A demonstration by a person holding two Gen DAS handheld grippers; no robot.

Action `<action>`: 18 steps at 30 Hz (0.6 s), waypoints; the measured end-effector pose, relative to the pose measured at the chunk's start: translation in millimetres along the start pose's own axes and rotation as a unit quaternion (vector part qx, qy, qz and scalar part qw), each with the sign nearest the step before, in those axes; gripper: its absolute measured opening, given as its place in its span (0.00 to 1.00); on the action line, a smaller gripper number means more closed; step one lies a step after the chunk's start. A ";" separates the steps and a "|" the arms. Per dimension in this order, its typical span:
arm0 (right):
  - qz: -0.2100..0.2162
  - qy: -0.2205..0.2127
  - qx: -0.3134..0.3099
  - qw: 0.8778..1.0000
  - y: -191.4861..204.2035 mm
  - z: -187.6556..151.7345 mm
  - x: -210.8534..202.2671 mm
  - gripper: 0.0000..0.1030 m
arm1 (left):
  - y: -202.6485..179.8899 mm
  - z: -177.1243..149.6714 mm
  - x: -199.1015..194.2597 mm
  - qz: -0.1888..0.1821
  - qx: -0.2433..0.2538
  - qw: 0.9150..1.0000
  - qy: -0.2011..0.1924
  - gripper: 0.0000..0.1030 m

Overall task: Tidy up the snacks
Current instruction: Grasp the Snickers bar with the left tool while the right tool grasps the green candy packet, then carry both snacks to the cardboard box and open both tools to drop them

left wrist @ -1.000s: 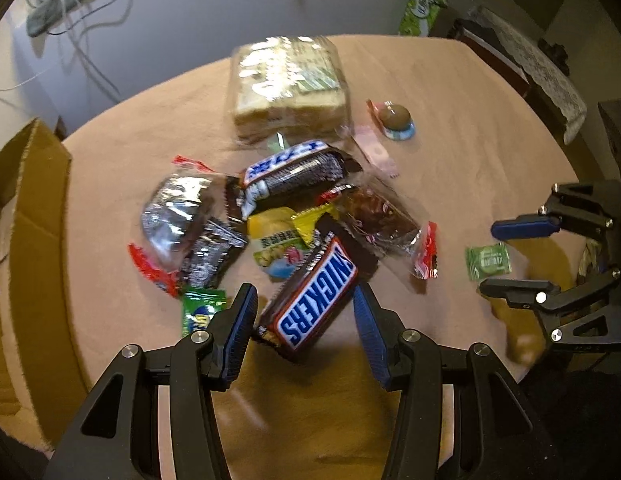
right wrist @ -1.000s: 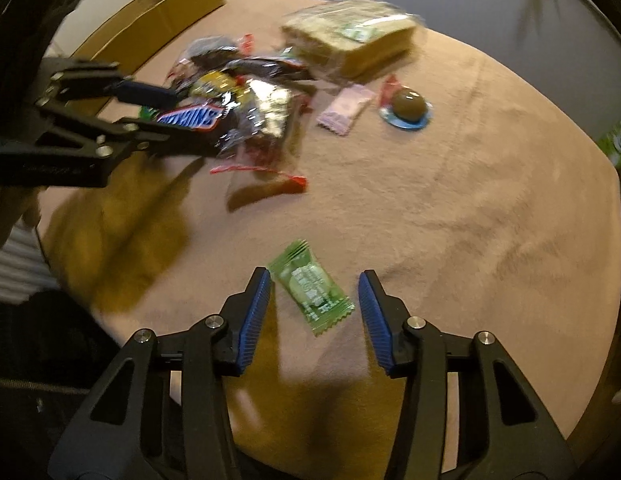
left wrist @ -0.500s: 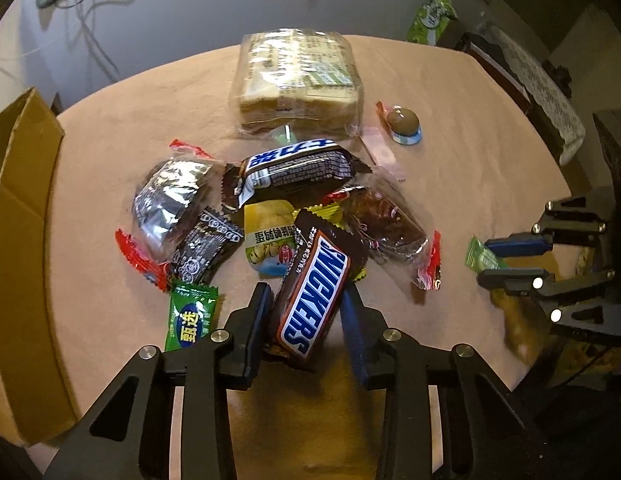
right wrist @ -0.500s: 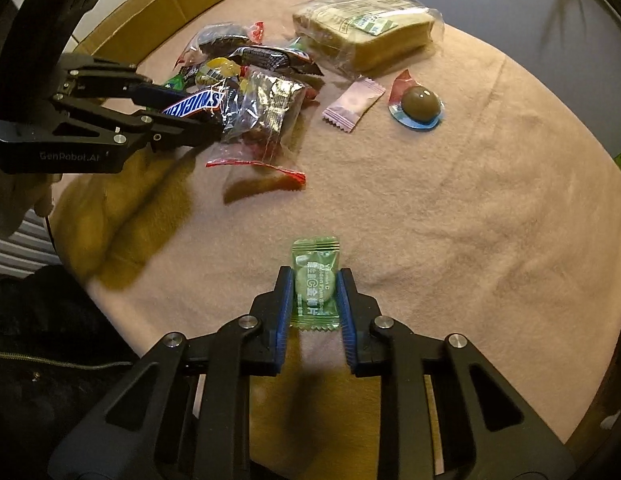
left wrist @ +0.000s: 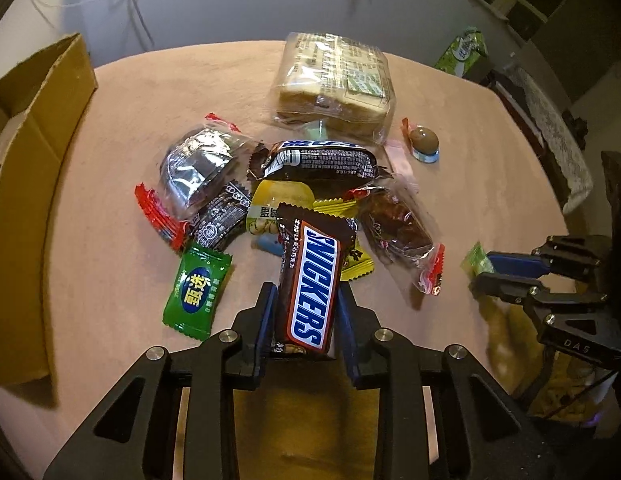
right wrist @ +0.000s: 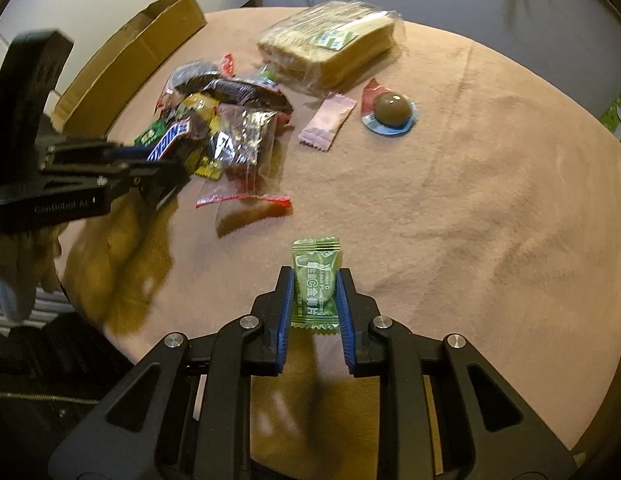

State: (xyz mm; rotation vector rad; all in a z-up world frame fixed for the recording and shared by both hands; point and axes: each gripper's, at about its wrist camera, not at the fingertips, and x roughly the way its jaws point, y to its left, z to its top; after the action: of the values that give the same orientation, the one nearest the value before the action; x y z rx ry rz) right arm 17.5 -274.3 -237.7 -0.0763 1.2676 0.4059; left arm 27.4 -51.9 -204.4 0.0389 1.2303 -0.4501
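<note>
Within the last second both sets of jaws have been brought together on a snack. The left gripper [left wrist: 306, 312] is now clamped on the Snickers bar [left wrist: 310, 284], which has been drawn to the near edge of the pile [left wrist: 294, 184] and appears lifted at its near end. The right gripper [right wrist: 315, 304] is clamped on the green sachet [right wrist: 314, 284], well apart from the pile, on the side away from the box [left wrist: 38, 184]. A second earlier both pairs were apart around these items. Two grasps are thus judged complete; carrying is judged to be next, probably to the box beside the pile, at the bench [right wrist: 490, 208] edge. The rest of the pile is left unsorted.
</note>
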 end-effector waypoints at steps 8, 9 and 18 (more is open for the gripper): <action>-0.026 -0.002 0.010 1.000 9.0 -1.1 1.8 0.21 | -5.2 10.5 1.9 0.030 0.018 0.999 0.000 0.27; -0.028 -0.004 0.013 1.000 12.3 -1.8 4.3 0.21 | -3.7 10.5 1.4 0.031 0.015 0.999 -0.002 0.27; -0.030 -0.028 0.040 0.998 7.7 2.4 -11.0 0.21 | 6.9 10.5 -17.8 0.029 -0.025 0.999 -0.018 0.27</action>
State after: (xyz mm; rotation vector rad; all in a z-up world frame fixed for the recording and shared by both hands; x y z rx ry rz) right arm 14.5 -269.3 -225.4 -0.0336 1.2215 0.3036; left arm 34.7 -42.8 -186.0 0.0227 1.2017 -0.3683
